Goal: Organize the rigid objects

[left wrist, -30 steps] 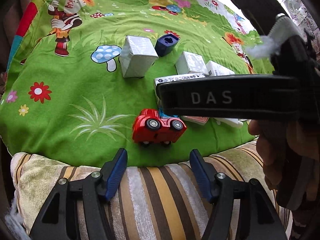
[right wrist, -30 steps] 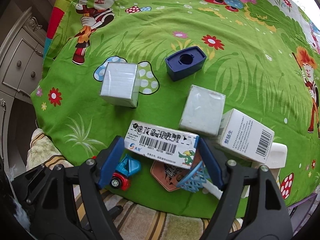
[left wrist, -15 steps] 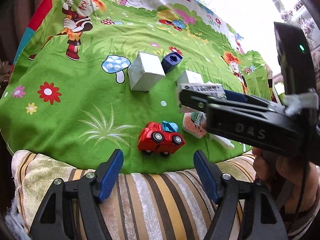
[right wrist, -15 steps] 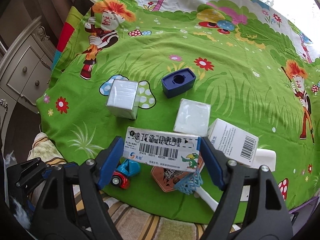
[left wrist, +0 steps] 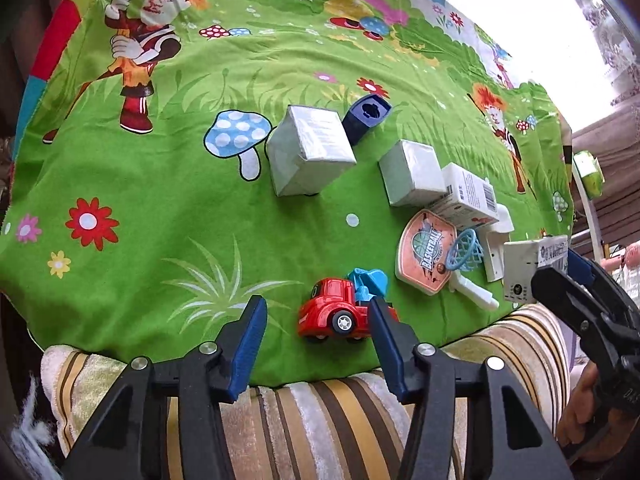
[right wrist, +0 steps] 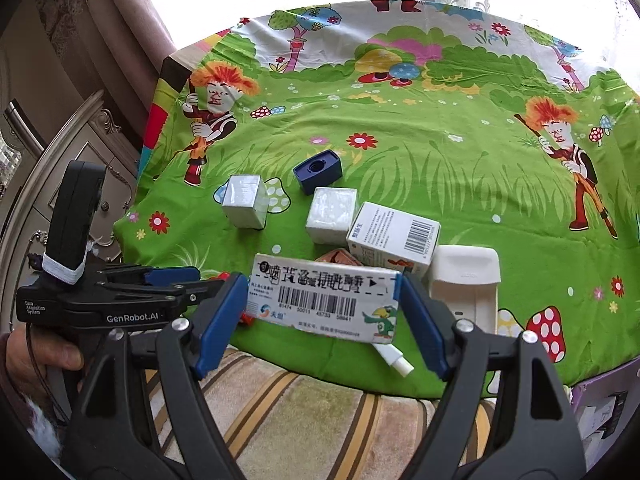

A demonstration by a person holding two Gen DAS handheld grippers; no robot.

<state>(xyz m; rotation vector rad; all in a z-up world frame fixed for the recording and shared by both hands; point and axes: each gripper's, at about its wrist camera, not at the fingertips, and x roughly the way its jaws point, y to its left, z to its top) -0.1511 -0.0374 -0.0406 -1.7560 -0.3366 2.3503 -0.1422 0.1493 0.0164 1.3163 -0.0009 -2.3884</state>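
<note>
The long white cardboard medicine box with a barcode [right wrist: 324,304] is clamped endwise between the blue pads of the right hand-held gripper [right wrist: 324,312] and is carried clear of the green cartoon-printed cloth [right wrist: 460,168], its long axis lying left to right across the jaws. The small red and blue plastic toy truck [left wrist: 344,312] lies on the near edge of that cloth, just beyond and slightly right of the left hand-held gripper [left wrist: 316,324], whose jaws have just been closing yet stand apart and empty. The truck's long axis seems to run left to right, though its rear is hidden by the right pad [left wrist: 384,332], and the left hand is judged the nearer one for it.

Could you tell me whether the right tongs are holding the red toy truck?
No, the right tongs grip a barcoded box.
</note>
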